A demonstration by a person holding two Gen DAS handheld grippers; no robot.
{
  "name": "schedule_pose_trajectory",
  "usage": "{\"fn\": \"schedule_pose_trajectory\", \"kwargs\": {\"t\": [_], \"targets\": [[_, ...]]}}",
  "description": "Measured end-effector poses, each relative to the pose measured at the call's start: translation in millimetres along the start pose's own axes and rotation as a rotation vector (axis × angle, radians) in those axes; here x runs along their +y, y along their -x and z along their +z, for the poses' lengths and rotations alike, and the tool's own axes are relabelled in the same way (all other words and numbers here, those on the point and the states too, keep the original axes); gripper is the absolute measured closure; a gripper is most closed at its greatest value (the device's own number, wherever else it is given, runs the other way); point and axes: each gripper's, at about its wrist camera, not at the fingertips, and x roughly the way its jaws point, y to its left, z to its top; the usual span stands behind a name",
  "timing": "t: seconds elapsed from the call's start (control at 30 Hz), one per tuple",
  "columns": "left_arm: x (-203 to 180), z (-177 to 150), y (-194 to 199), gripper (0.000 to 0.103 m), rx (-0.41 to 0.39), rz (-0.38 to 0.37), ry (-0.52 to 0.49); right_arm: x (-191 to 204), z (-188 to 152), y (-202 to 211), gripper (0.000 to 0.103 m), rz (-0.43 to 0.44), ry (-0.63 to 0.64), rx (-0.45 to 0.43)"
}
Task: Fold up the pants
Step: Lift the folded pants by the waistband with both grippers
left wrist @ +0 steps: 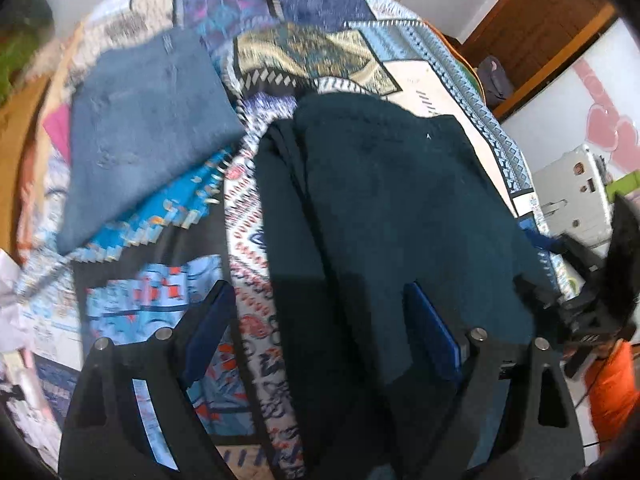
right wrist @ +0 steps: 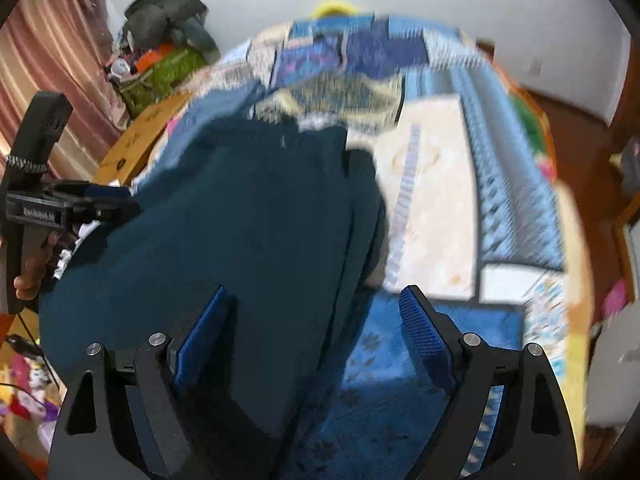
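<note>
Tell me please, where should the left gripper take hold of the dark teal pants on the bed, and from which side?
Probably the long folded edge of the dark teal pants, where layers stack as ridges along their left side. The open left gripper already straddles that edge at the near end, so come from the near side, one finger on the patterned bedspread, one over the fabric.

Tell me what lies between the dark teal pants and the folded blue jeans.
Only patterned bedspread separates the dark teal pants from the folded blue jeans, seen in the left wrist view.

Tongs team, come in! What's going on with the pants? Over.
Both tongs, left and right, open. Dark teal pants on patchwork bedspread. Folded jeans beside, apart.
</note>
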Motion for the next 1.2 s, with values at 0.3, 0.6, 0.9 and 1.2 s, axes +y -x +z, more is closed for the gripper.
{"fn": "schedule_pose_trajectory", "kwargs": {"t": [0.3, 0.6, 0.9, 1.2], "targets": [[3.5, 14.6, -28.3, 0.018, 0.079, -0.116, 0.023, -20.2, 18.8, -48.6, 0.018, 0.218, -0.159, 0.103], [-9.6, 17.4, -19.6, 0.057, 0.047, -0.119, -0.028, -4.7, 28.4, -49.8, 0.065, 0.263, -0.145, 0.122], [-30.4, 5.3, 37.8, 0.069, -0.121, -0.034, -0.131, 38.9, 51.5, -16.6, 0.075, 0.114, 0.07, 0.019], [-10.9, 18.7, 122.9, 0.073, -0.359, 0.002, -0.112, 79.3, 104.6, 21.2, 0.077, 0.093, 0.152, -0.184]]}}
